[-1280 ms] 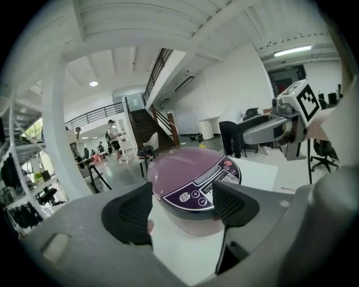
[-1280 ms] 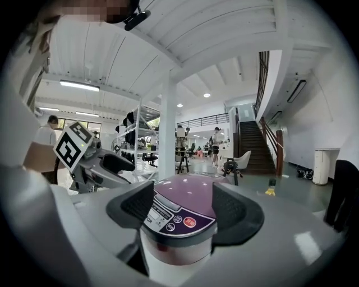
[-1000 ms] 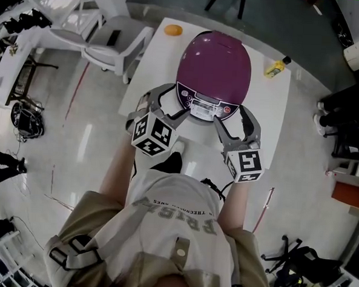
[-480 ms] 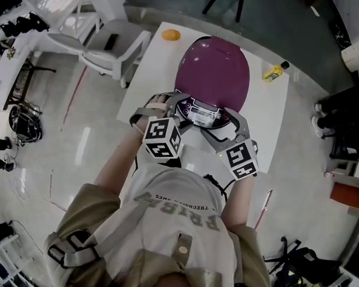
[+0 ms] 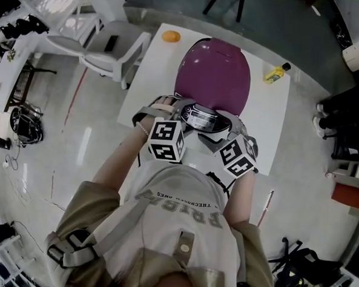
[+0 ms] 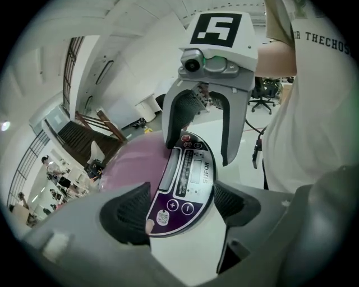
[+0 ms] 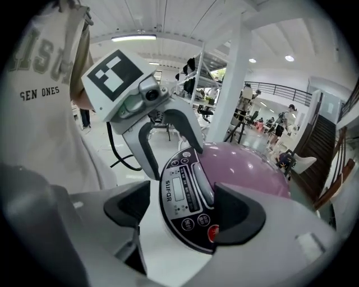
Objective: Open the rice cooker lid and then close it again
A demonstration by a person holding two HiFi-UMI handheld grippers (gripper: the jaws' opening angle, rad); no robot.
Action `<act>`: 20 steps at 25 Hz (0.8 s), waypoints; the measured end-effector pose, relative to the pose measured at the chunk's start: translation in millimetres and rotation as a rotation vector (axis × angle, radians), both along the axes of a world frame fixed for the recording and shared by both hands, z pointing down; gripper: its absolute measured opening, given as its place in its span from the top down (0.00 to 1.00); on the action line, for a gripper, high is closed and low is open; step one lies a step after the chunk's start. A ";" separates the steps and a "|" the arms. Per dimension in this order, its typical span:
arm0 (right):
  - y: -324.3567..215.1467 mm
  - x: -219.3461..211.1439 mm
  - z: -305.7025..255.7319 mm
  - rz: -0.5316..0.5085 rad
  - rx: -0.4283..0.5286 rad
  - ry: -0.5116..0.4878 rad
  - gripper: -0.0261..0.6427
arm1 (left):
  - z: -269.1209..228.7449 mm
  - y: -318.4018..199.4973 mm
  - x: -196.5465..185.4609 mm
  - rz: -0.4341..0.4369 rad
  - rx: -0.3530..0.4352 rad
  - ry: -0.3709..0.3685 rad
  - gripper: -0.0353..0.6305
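Left tool [image 6: 182, 210] and right tool [image 7: 184, 213], jaws just opening, gape astride the rice cooker's [image 5: 213, 75] control panel [image 6: 188, 179].

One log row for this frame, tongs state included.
phase: approach | lid: closed | left tongs: open, astride control panel | right tongs: just opened wider, astride control panel

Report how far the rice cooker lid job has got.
Done: nothing visible; the purple lid lies shut. In hand: the left gripper and the right gripper straddle the control panel from opposite sides, jaws apart; the right gripper's jaws have just been opening, with the panel between them. Still to do: open the lid, then close it again.
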State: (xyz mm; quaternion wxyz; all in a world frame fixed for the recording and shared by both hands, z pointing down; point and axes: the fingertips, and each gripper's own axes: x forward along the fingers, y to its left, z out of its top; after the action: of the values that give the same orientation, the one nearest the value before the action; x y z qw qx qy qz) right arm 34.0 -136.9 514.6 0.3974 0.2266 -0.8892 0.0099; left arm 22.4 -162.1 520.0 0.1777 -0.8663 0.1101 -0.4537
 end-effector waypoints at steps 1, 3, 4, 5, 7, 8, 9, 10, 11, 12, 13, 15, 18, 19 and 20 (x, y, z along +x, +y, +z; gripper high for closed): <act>0.2 -0.8 1.4 -0.010 -0.006 0.011 0.46 | 1.2 2.1 0.9 0.018 -0.012 -0.014 0.40; 0.0 -1.6 3.8 -0.024 -0.014 0.026 0.46 | 2.2 5.1 3.9 0.044 -0.035 -0.026 0.40; -0.3 -1.8 4.9 -0.027 -0.017 0.030 0.46 | 2.4 5.6 5.3 0.051 -0.042 -0.029 0.40; -0.6 -2.1 6.0 -0.029 -0.019 0.032 0.46 | 2.9 5.5 6.1 0.056 -0.045 -0.033 0.40; -0.6 -3.0 8.0 -0.031 -0.025 0.033 0.46 | 5.3 5.4 6.5 0.064 -0.048 -0.049 0.40; -0.4 -3.2 8.7 -0.032 -0.028 0.034 0.46 | 6.5 5.8 6.9 0.068 -0.051 -0.056 0.40; -0.1 -3.2 9.4 -0.032 -0.030 0.034 0.46 | 7.7 6.3 7.6 0.069 -0.057 -0.059 0.40; 0.0 -3.0 9.8 -0.032 -0.030 0.034 0.46 | 8.9 6.7 8.4 0.069 -0.062 -0.060 0.40; -0.1 -2.7 10.2 -0.031 -0.030 0.033 0.46 | 10.5 7.0 9.2 0.069 -0.066 -0.062 0.40; -0.5 -2.6 10.4 -0.030 -0.030 0.032 0.46 | 12.4 7.2 9.6 0.069 -0.068 -0.065 0.40; -0.8 -2.5 10.6 -0.030 -0.031 0.031 0.46 | 14.3 7.3 9.8 0.069 -0.069 -0.070 0.40; -0.8 -2.1 10.3 -0.030 -0.035 0.035 0.46 | 16.1 7.2 10.3 0.068 -0.066 -0.077 0.40; 0.0 -0.9 9.7 -0.031 -0.038 0.045 0.46 | 15.9 7.4 11.2 0.068 -0.062 -0.083 0.40; -0.1 -1.1 10.3 -0.035 -0.035 0.047 0.46 | 16.3 7.6 10.7 0.071 -0.056 -0.090 0.40; -0.3 -1.4 10.7 -0.038 -0.033 0.049 0.46 | 17.2 7.7 9.6 0.076 -0.047 -0.103 0.40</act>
State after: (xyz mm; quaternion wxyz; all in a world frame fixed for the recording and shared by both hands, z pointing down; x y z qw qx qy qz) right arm 32.6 -137.2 525.3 0.4230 0.2030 -0.8830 0.0115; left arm 32.0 -154.4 537.2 0.1799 -0.8492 0.0573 -0.4931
